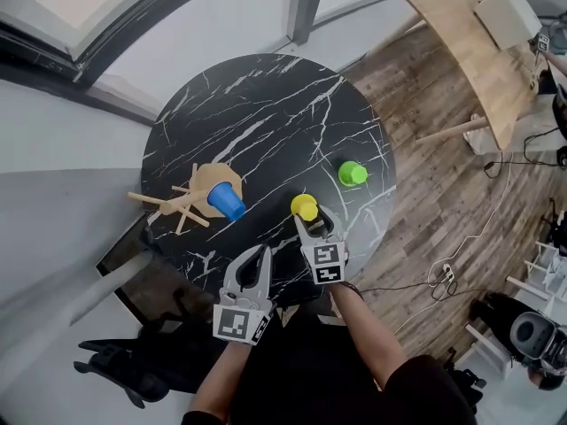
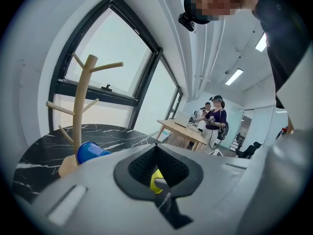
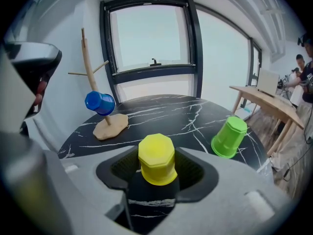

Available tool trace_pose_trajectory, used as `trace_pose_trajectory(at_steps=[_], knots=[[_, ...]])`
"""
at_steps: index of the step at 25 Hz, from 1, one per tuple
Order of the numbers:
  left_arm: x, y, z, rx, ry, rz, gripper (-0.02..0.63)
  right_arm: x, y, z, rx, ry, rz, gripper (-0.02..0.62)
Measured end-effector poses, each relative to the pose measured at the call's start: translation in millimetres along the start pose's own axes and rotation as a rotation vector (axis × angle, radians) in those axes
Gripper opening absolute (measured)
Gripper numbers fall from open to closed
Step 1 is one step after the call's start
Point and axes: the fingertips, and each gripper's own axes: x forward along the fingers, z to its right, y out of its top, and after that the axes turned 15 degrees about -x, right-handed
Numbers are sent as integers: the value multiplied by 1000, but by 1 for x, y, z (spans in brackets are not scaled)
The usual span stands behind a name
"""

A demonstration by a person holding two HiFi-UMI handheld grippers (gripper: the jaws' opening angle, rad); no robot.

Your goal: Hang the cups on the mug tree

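Cups sit in three places here. The yellow cup (image 3: 156,159) stands upside down on the round black surface (image 1: 266,104) with white veins, close to the edge nearest the person and right between the jaws of the right tool (image 1: 314,217). Those jaws stand wide: dark pad shows on either side of the cup, and neither pad presses on it. The green cup (image 1: 353,173) is also upside down on the surface, to the right of the yellow one and apart from it. The blue cup (image 1: 227,201) hangs tilted on a low peg of the wooden mug tree (image 1: 173,204), just above the tree's flat base. The tree stands on the left part of the surface. The left tool (image 1: 263,253) is held beside the right one, over the near edge of the surface, and it aims roughly toward the tree. Its jaws are together and grip nothing — only a sliver of yellow shows through the hollow between its pads. A large window (image 3: 149,38) rises behind the surface, and wooden floor (image 1: 425,149) runs along its right side.
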Motion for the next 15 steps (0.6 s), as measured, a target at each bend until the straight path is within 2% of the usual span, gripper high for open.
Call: trace_pose_trajectory(at_steps=[15], knots=[[-42,19,4,15,3,42,2,-42,55,-2,-21,-26,107,225]])
